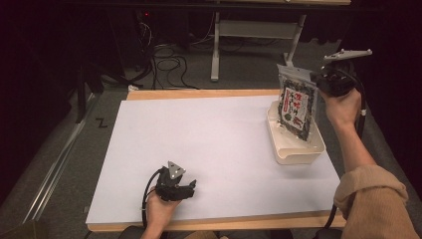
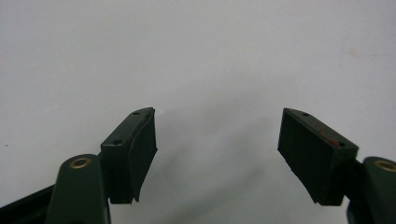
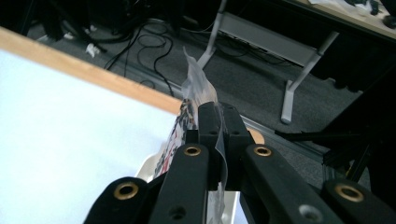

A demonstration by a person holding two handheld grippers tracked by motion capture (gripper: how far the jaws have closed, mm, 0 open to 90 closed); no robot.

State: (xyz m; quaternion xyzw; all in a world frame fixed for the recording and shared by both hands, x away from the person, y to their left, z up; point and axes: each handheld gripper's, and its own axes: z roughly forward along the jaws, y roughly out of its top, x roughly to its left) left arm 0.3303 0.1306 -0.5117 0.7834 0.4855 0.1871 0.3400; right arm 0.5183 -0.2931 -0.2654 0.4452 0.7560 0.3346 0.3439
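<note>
Right gripper [image 1: 318,79] pinches a snack pouch [image 1: 297,102] by its thin edge above a white tray [image 1: 293,154]; it might slip out. Left gripper [image 1: 191,185] rests, jaws spread

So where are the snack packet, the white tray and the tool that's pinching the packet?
snack packet [image 1: 297,104]: high view, its printed front.
white tray [image 1: 297,155]: high view, its near rim.
right tool [image 3: 218,122]: right gripper view, its closed tips.

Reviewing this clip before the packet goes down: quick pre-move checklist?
1. Right gripper shut on the snack packet edge: ok.
2. Packet lifted, hanging upright over the white tray: ok.
3. Packet bottom clear of the tray floor: cannot tell.
4. Left gripper open, nothing between its jaws: ok.
5. Left gripper parked near the table's front edge, away from the tray: ok.
</note>
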